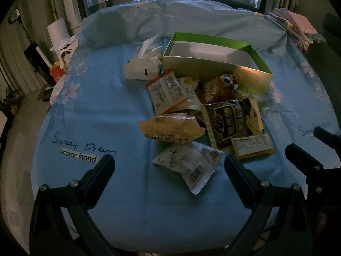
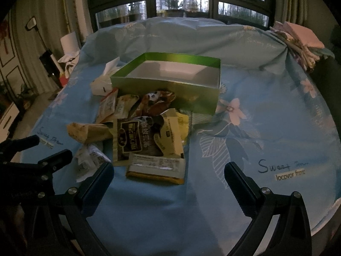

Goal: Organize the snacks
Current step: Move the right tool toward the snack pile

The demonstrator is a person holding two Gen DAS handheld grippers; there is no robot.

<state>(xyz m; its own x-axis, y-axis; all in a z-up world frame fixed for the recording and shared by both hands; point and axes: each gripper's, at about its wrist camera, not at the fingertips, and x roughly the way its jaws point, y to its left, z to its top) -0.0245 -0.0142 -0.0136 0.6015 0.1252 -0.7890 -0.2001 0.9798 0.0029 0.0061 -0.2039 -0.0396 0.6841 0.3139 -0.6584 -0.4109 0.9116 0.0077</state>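
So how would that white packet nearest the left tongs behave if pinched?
The white packet looks puffy and crinkled, so probably light and floppy. Its glossy film may slip. Lying flat on the soft cloth, it would likely slide rather than roll.

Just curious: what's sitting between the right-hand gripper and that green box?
In the right wrist view, a heap of snack packets lies between the open right gripper and the empty green box.
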